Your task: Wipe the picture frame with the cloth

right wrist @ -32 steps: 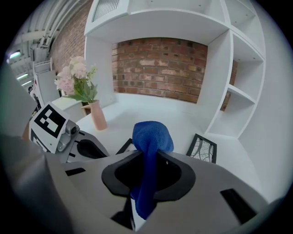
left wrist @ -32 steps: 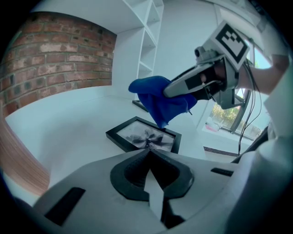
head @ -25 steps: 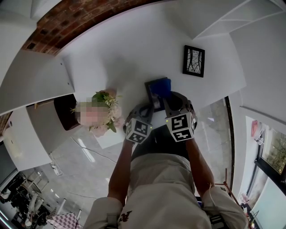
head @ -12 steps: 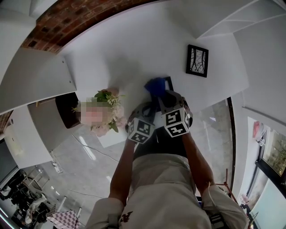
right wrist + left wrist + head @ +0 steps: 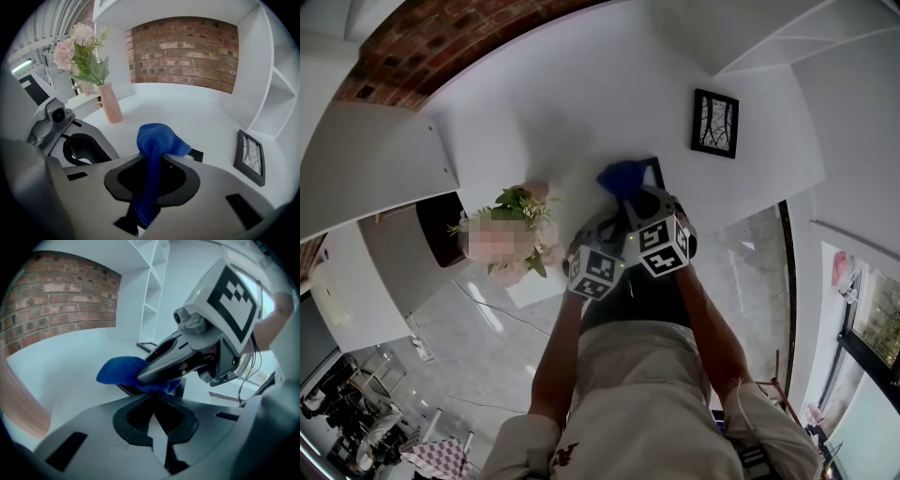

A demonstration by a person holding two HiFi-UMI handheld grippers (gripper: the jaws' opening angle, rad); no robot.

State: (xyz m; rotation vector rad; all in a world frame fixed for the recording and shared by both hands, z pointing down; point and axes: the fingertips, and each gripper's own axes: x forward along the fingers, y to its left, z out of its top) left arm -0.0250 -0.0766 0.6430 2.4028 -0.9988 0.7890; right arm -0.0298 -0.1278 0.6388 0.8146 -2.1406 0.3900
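- Two hand-held tools: the left tool [image 5: 152, 401] and the right tool [image 5: 152, 159], side by side over the white tabletop [image 5: 197, 122], each carrying one cube with square markers.
- One blue cloth [image 5: 157, 138]: it runs down through the right tool, whose jaws are pressed onto it. The free end bunches beyond the tips and lies over the near picture frame [image 5: 123, 387].
- Two black picture frames: the near picture frame sits directly ahead of both tools, mostly covered by the cloth, with only dark edges and one corner showing. The far picture frame [image 5: 251, 157] is well apart to the right, untouched, and holds a print of thin dark lines on a pale ground.
- Left tool: the jaws stand close together, a pale sliver between them. Their tips meet the near edge of the near picture frame and appear to nip it.
- One container: a pink vase [image 5: 111, 104] upright on the tabletop, holding a bunch of pale pink flowers [image 5: 84, 51] with green leaves.
- Backdrop: one curved brick wall [image 5: 183, 51] behind the tabletop.
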